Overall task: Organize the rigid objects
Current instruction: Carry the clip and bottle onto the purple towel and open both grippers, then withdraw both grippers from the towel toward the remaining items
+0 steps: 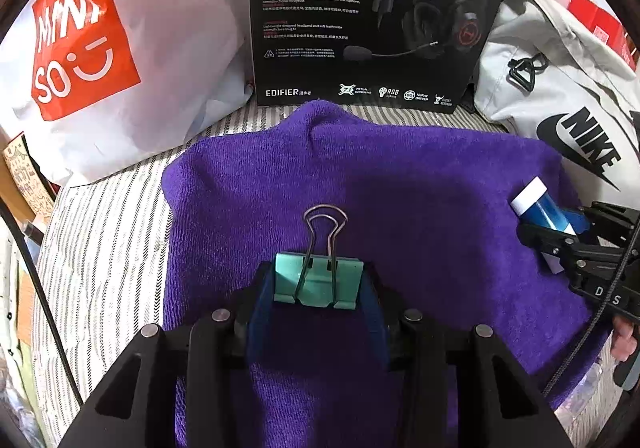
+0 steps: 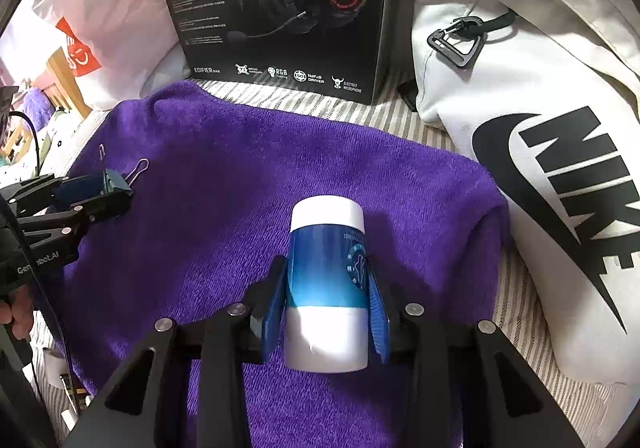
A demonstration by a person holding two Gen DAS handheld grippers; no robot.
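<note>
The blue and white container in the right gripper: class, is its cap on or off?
On. The blue and white container carries its white cap at the far end, seated flush, while the right gripper's jaws clamp its body.

One green binder clip [image 1: 318, 280] and one blue-and-white container [image 2: 328, 280] are being held, each in one of two grippers, over one purple towel [image 1: 400, 176]. One black headset box [image 1: 360, 16], one white shopping bag [image 1: 120, 48] and one white sports bag [image 2: 520, 128] are being seen along the far edge of the bed.

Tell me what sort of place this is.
Probably a bed in someone's bedroom: striped bedding under a purple towel, with a Miniso shopping bag, a headset box and a Nike bag.
</note>
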